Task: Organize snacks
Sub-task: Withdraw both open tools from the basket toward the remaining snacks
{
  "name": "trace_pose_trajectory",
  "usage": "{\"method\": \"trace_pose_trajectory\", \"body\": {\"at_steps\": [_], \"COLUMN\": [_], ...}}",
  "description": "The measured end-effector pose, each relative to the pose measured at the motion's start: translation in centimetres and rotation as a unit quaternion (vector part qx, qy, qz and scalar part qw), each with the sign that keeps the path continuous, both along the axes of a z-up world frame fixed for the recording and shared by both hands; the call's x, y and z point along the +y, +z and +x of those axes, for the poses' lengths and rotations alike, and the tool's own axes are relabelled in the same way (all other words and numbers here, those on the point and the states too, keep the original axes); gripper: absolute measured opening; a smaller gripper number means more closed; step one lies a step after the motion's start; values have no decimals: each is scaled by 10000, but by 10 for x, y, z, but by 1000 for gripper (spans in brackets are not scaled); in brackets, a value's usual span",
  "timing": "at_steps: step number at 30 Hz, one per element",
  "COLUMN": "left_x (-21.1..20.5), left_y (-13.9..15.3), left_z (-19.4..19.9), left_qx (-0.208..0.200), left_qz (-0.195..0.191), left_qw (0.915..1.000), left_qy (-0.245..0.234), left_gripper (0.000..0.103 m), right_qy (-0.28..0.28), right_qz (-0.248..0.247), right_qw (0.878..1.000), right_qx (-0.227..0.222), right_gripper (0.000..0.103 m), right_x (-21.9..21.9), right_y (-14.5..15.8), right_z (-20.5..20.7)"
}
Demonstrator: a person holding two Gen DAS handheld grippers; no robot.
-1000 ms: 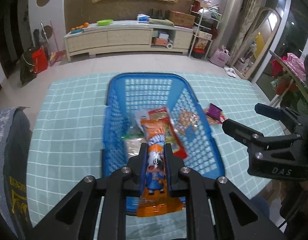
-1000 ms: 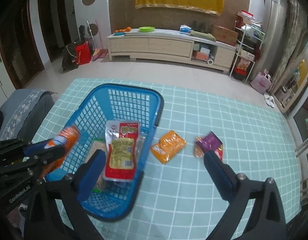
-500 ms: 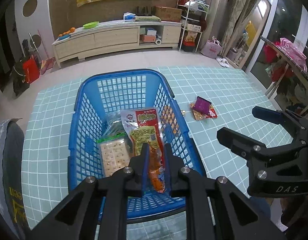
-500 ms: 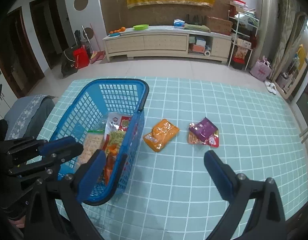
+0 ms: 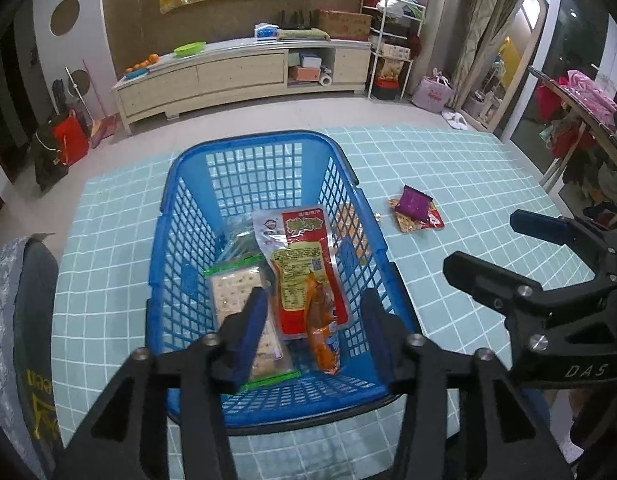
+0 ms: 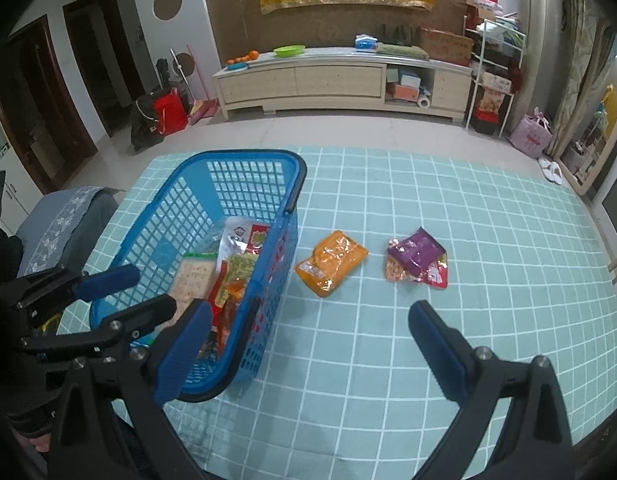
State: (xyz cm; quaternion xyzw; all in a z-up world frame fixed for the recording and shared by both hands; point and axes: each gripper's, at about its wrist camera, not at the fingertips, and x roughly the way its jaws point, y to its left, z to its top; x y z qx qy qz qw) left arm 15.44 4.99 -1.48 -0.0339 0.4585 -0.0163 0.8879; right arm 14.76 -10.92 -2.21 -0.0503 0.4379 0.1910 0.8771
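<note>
Right of the basket [image 6: 292, 184], the orange pack [image 6: 331, 262] lies on the cloth, its long axis slanting away from the basket. The right gripper [image 6: 308, 344], fingers apart and empty, is nearer. The left gripper [image 5: 314, 332], fingers apart, hangs over the basket.

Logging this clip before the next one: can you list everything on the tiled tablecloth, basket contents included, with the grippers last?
Basket: 1, blue, left on the teal tablecloth.
Orange stick snack: 1, in basket, near end.
Red-yellow pouch: 1, in basket.
Cracker pack: 1, green-edged, in basket.
Orange packet: 1, on cloth beside basket.
Purple packet: 1, atop a red-orange packet.
Left gripper: open, over basket.
Right gripper: open, empty.
</note>
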Motion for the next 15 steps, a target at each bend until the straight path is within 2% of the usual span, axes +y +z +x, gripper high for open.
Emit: {"method": "trace_pose_trajectory", "body": {"at_steps": [10,15], "left_x": [0,-7], "left_y": [24,39], "left_z": [-24,-36], "left_qx": [-364,-604], "left_qz": [87,28], "left_qw": [9992,9982], "left_qy": [104,-29], "left_gripper": [70,73], "right_qy": [141,157], "right_qz": [60,109], "right_qw": [9998,9993], "right_qx": [-139,-329], "right_gripper": [100,100], "right_x": [-7,-16], "right_y": [18,33], "right_z": [-18,-32]}}
